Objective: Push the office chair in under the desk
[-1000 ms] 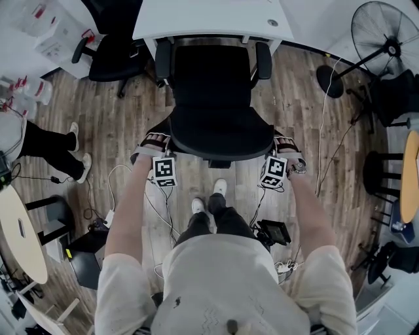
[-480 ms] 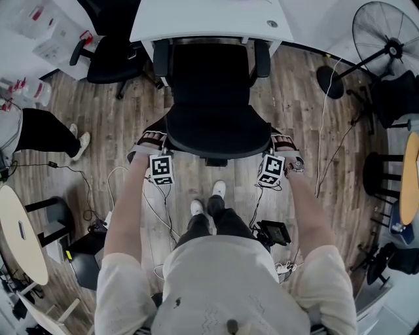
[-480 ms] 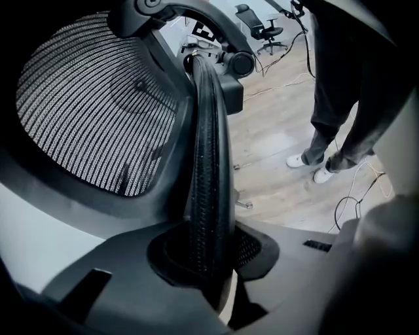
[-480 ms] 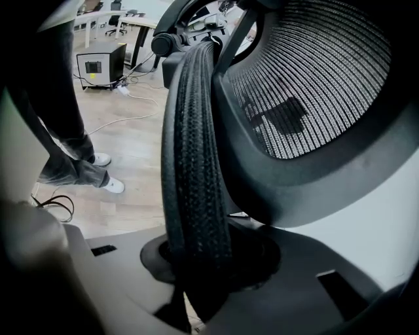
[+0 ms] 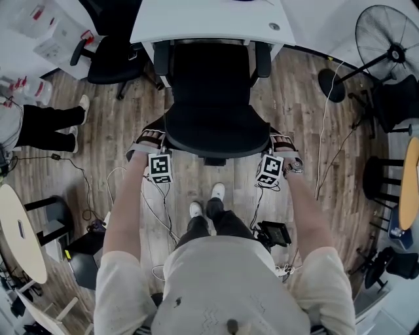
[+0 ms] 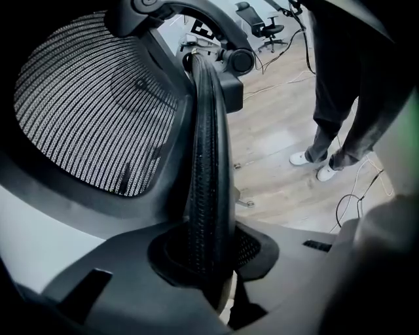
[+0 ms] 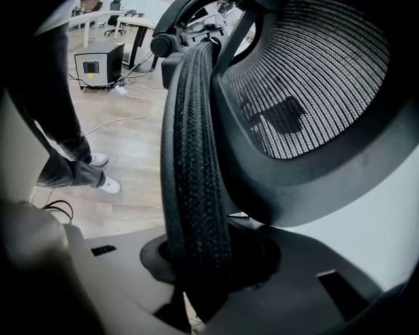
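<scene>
Office chair [image 5: 209,98] has rolled slightly nearer the counter [image 5: 209,19] in the last second; armrests now at its edge, backrest outside. Left tongs [image 5: 150,139] and right tongs [image 5: 283,141] are clamped on the backrest rims. Push looks partway done.

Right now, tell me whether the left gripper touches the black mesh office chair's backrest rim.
Touching. The left gripper view shows the left gripper clamping the chair's ribbed backrest rim, with no gap at the jaws.

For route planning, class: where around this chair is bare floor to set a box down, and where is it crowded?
Bare boards right of the office chair, up to the fan base; also left of it, before the bystander's legs. Crowded: cables around the person's feet.
</scene>
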`<action>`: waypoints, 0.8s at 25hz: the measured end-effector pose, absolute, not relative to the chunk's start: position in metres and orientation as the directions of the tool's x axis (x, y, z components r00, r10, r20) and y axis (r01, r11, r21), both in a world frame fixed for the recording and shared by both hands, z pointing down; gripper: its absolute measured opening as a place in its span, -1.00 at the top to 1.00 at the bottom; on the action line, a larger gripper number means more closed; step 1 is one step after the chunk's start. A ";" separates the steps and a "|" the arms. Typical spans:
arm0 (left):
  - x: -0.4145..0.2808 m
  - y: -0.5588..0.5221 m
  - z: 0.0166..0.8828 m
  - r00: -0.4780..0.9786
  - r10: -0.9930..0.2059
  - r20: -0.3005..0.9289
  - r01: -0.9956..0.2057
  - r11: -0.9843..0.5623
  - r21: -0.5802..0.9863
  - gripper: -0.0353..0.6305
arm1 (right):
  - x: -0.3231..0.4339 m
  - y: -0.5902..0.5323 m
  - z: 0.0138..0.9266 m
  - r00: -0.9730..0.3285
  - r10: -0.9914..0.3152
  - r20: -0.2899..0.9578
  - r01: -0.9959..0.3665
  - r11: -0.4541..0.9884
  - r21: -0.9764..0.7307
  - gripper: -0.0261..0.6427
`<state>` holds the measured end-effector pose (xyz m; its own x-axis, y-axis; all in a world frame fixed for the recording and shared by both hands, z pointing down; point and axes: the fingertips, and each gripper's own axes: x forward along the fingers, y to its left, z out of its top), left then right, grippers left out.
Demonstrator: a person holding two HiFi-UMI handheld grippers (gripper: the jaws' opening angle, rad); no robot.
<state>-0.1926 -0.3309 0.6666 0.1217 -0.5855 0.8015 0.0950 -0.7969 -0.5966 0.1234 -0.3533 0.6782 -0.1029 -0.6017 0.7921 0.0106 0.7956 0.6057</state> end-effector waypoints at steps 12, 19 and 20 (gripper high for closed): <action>-0.190 -0.347 0.665 0.105 -0.580 0.808 0.092 -0.803 -0.588 0.67 | 0.127 -0.368 0.678 -0.105 -0.588 0.802 0.018 0.805 0.593 0.55; -0.192 -0.354 0.662 0.107 -0.572 0.813 0.091 -0.809 -0.581 0.67 | 0.124 -0.377 0.672 -0.101 -0.589 0.802 0.025 0.804 0.594 0.55; -0.193 -0.357 0.661 0.105 -0.574 0.812 0.090 -0.808 -0.582 0.67 | 0.124 -0.380 0.671 -0.100 -0.589 0.802 0.025 0.804 0.594 0.55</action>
<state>-0.1926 -0.3570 0.6611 0.1048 -0.5735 0.8125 0.0898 -0.8082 -0.5821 0.1239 -0.3799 0.6712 -0.0998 -0.5888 0.8021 0.0251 0.8044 0.5936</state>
